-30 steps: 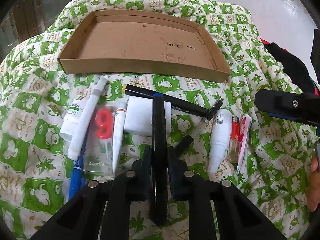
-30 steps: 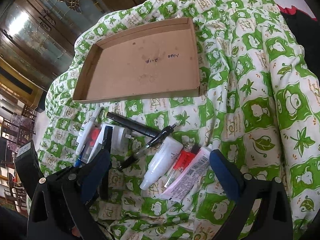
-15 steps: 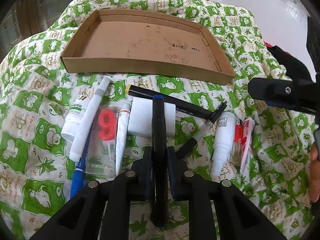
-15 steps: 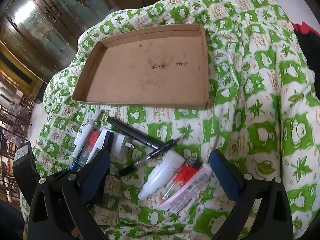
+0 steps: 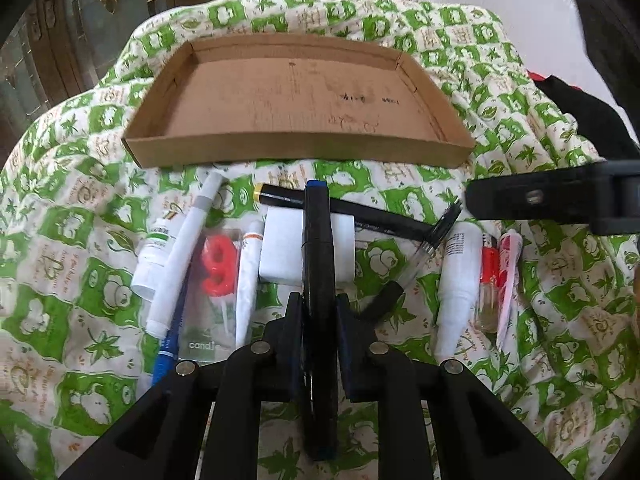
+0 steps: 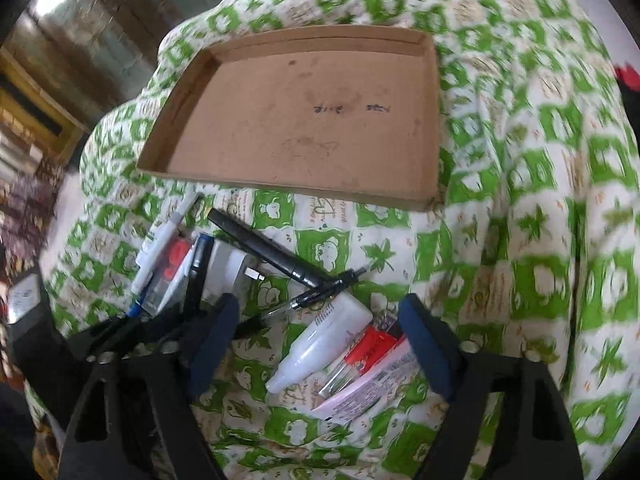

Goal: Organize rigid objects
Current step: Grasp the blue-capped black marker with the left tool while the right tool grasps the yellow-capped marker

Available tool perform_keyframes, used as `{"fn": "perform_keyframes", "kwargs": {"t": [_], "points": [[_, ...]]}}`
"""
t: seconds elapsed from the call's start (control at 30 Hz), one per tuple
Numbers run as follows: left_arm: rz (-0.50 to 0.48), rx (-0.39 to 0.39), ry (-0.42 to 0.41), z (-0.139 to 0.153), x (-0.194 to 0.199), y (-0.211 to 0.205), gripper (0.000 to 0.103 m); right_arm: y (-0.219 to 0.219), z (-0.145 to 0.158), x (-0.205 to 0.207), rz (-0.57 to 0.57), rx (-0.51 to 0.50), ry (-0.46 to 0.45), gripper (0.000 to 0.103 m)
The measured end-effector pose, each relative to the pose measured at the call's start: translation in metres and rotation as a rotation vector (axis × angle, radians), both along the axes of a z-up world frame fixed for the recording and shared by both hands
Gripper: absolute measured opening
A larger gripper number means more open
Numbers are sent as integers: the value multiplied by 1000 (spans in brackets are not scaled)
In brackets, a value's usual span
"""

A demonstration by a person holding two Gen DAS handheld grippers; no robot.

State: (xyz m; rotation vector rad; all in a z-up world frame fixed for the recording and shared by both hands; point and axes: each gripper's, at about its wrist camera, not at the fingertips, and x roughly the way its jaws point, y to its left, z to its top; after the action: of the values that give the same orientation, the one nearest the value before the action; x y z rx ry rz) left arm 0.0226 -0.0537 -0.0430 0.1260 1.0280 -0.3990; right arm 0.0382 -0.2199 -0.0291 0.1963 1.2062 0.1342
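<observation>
My left gripper (image 5: 318,306) is shut on a black marker (image 5: 318,248) with a blue tip, held lengthwise above a white block (image 5: 280,248). My right gripper (image 6: 320,342) hangs low over a white squeeze bottle (image 6: 324,340), a red-labelled vial (image 6: 370,350) and a pink-white tube (image 6: 372,384). Its jaws are closing with these three between them, and the pads are not pressing on them. An empty cardboard tray (image 5: 296,150) (image 6: 280,184) lies just beyond the row of items on the green and white cloth (image 5: 80,240).
Left of the marker lie a white marker (image 5: 184,256), a small white bottle (image 5: 154,256), a red "9" candle packet (image 5: 216,268), a white tube (image 5: 248,280) and a blue pen (image 5: 168,344). Two black pens (image 6: 272,248) (image 6: 320,296) cross in the middle. Black fabric (image 5: 580,112) lies far right.
The right gripper's jaws have narrowed around the white bottle, vial and tube, and it has rolled and drifted slightly. The left gripper keeps its hold on the marker.
</observation>
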Motion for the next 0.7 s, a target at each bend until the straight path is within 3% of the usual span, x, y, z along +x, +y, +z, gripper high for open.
{"fn": "perform_keyframes", "kwargs": {"t": [0.23, 0.33, 0.7], "points": [[15, -31, -22, 9, 0, 9, 15, 18, -11, 18, 144, -103, 22, 65], [22, -54, -31, 16, -2, 13, 15, 26, -19, 24, 209, -141, 22, 53], [42, -112, -34, 26, -3, 19, 15, 40, -41, 42, 334, -175, 27, 51]]}}
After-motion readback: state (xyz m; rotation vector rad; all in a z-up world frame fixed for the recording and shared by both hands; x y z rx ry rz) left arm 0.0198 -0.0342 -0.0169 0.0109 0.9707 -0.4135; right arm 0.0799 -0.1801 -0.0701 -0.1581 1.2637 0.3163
